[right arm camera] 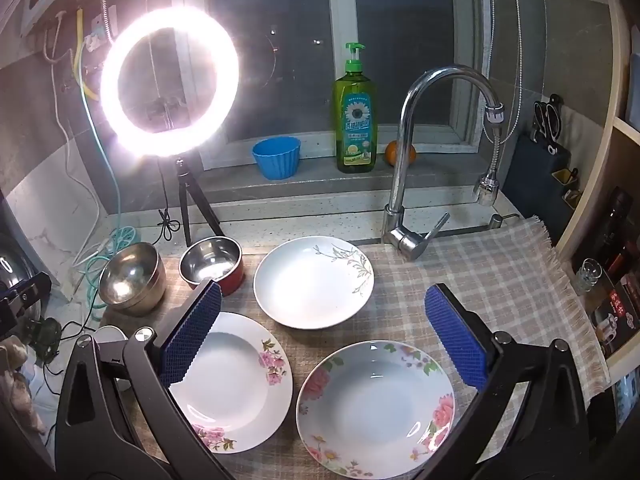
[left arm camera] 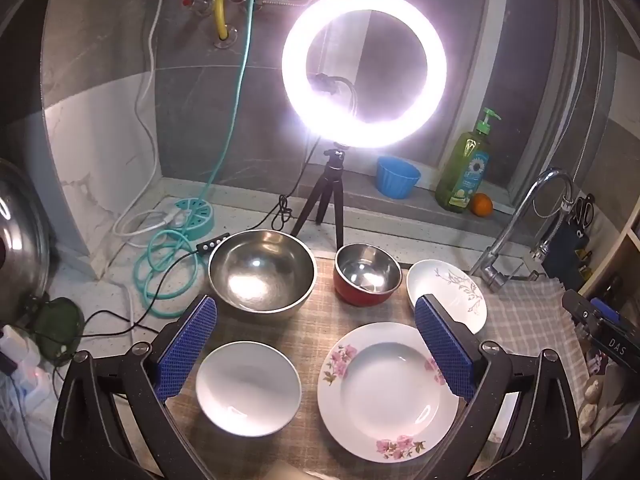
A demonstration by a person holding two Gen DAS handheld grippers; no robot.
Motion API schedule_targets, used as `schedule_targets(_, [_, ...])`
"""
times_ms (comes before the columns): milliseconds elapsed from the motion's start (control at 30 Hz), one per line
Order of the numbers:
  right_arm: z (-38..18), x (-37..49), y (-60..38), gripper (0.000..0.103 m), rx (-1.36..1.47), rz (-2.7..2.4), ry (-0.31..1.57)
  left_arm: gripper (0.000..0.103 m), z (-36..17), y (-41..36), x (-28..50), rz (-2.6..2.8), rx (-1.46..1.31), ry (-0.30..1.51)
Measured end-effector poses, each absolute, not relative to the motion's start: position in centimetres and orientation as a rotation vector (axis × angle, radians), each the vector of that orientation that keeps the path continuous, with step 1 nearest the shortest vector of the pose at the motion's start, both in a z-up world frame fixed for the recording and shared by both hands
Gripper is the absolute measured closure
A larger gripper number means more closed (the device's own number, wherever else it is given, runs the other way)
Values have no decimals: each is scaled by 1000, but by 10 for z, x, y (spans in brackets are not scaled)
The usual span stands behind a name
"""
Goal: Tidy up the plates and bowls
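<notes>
While both grippers hang over a cloth-covered kitchen surface [right arm camera: 500, 280] with their blue pads spread wide and nothing between them, six pieces of crockery lie separately below, none yet stacked. The left gripper [left arm camera: 316, 344] sits above the gap between a plain white bowl [left arm camera: 248, 388], down and to its left, and a pink-flowered plate [left arm camera: 388, 392], down and to its right; a large steel bowl [left arm camera: 262, 276] and a smaller red-sided steel bowl [left arm camera: 367, 280] stand farther ahead, near the tripod of a lit ring light [left arm camera: 364, 68]. The right gripper [right arm camera: 320, 332] hovers over the three plates on its side: a rose-patterned plate [right arm camera: 376, 408] directly beneath and slightly right of its centre line, the pink-flowered plate [right arm camera: 232, 384] partly under its left pad, and a leaf-sprig plate [right arm camera: 314, 282] just ahead. By these views the rose-patterned plate is nearest the right gripper, the white bowl and steel bowls nearer the left. Being round, the plates offer no long axis; any pick would likely have to take a rim edge-on, with one pad slipped beneath. A tap [right arm camera: 416, 152] rises beyond the leaf-sprig plate, well clear of the dishes.
</notes>
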State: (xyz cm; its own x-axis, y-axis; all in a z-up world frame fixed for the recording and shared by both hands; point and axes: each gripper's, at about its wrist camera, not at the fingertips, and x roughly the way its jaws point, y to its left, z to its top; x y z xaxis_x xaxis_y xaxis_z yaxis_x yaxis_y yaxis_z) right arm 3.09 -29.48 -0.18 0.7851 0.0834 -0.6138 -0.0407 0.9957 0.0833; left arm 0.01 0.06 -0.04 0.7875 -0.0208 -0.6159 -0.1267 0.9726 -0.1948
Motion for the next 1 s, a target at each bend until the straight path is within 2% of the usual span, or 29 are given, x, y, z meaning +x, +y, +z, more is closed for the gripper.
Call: schedule_targets(1000, [-6, 35, -294, 0, 51, 56, 646, 3, -2, -4, 1, 57, -223, 665])
